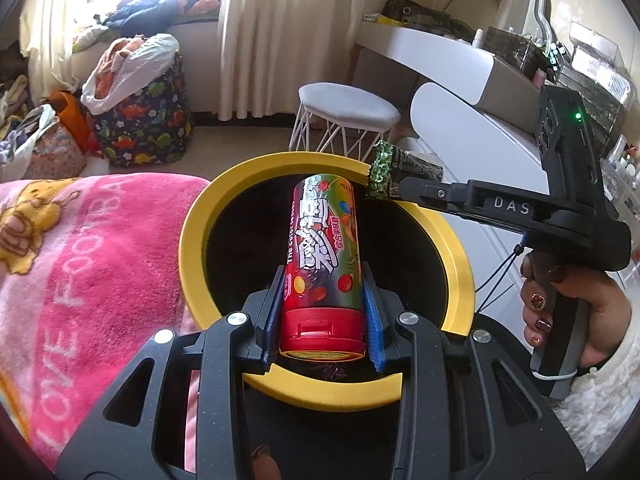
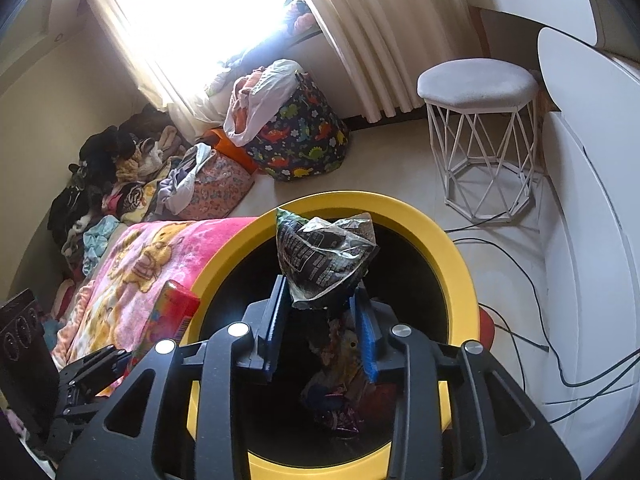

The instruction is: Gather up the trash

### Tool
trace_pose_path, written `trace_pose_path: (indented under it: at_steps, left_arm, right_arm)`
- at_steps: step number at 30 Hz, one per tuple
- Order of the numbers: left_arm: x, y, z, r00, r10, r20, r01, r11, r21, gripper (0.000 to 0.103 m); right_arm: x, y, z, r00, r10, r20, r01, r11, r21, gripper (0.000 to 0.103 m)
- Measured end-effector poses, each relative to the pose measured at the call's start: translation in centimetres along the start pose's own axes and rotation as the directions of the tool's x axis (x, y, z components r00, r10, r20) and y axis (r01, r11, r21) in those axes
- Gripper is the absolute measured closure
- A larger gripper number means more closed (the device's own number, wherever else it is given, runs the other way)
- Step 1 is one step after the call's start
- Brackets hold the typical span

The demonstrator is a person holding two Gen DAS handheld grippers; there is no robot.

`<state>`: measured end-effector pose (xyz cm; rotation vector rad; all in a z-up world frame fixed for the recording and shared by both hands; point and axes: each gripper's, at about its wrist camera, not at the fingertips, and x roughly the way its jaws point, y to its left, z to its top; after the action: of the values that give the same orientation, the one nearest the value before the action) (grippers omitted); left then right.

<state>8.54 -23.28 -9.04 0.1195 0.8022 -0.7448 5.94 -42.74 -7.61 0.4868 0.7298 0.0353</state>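
1. We see the left gripper (image 1: 324, 312) pinching a candy tube (image 1: 324, 264), its blue pads pressed against the tube's sides just above the red cap, which faces the camera.
2. The tube hangs over the dark mouth of a round bin with a yellow rim (image 1: 192, 240); the far end of the tube points toward the far side of the rim.
3. In the right wrist view the right gripper (image 2: 322, 312) has a crumpled plastic wrapper (image 2: 324, 260) between its fingers. The jaws stand partly spread: the wrapper's lower end lies against the left pad (image 2: 276, 320), and we cannot tell whether the right pad touches it.
4. The wrapper sits above the bin's opening, inside the ring of the yellow rim (image 2: 456, 264). Down in the bin we make out more crumpled packaging (image 2: 340, 392).
5. From the left wrist view the right gripper comes in from the right side at the rim, the wrapper's green edge (image 1: 380, 176) showing at its tip, and a hand (image 1: 568, 312) grasps its handle.
6. A pink blanket (image 1: 88, 264) lies just beside the bin on the left.
7. Farther back stand a white stool (image 2: 480, 80) on the floor, a dinosaur-print bag (image 2: 304, 136) stuffed with clothes, and cream curtains (image 1: 280, 32).
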Motion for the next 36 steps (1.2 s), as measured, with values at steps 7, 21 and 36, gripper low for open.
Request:
trace_pose_path:
  at_steps: [7, 21, 36]
  left_arm:
    - [1.1, -0.1, 0.1, 1.000, -0.002, -0.023, 0.002, 1.000, -0.005, 0.076]
    - [-1.4, 1.1, 0.2, 0.997, 0.070, 0.037, -0.069, 0.997, -0.027, 0.031]
    - [-6.4, 4.9, -0.8, 0.977, 0.180, 0.111, -0.162, 0.976, -0.148, 0.011]
  right_arm:
    - [-0.3, -0.4, 0.1, 1.000, -0.002, 0.009, 0.002, 1.000, 0.027, 0.061]
    - [-2.2, 0.6, -0.3, 0.998, -0.004, 0.064, 0.006, 1.000, -0.024, 0.038]
    - [-3.7, 4.9, -1.7, 0.989, 0.024, 0.149, 0.001, 0.987, -0.161, 0.010]
